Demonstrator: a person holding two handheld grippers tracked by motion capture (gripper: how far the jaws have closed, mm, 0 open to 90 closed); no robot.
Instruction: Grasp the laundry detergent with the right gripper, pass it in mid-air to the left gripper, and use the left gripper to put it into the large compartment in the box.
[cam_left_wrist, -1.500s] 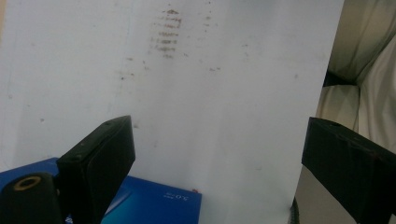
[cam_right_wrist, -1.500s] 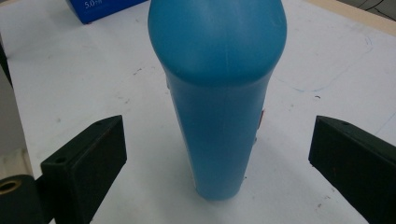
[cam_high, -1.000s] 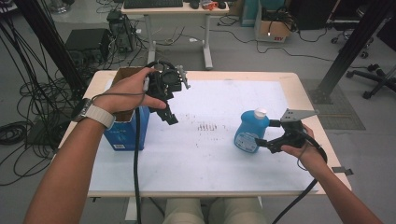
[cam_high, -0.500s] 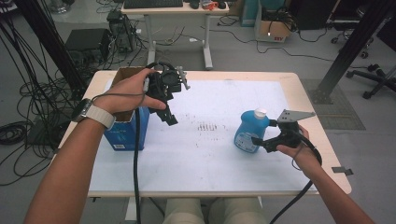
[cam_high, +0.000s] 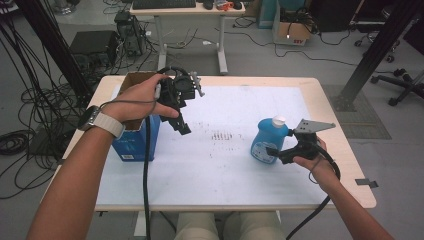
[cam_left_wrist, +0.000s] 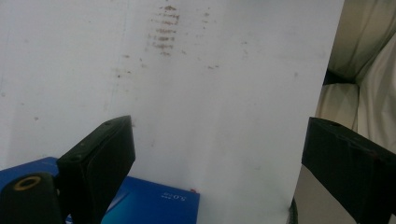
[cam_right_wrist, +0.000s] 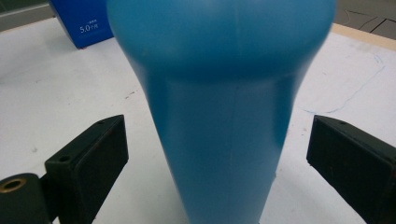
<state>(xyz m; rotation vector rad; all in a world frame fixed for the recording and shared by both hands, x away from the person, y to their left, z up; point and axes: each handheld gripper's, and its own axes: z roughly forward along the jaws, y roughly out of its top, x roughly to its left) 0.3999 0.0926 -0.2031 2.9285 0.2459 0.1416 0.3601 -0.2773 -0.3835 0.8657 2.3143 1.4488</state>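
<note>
Right gripper view: smooth, waisted blue plastic bottle (cam_right_wrist: 219, 107) between matte claw (cam_right_wrist: 217, 158) jaws.

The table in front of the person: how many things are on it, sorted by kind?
Blue plastic bottle with a white cap: 1
Blue cardboard box, open at the top: 1
White sheet covering the tabletop: 1
Total: 3

box (cam_high: 132, 140) on table (cam_high: 200, 185), left edge | bottle (cam_high: 267, 140) right (well apart) | stains (cam_high: 222, 136) between
</note>
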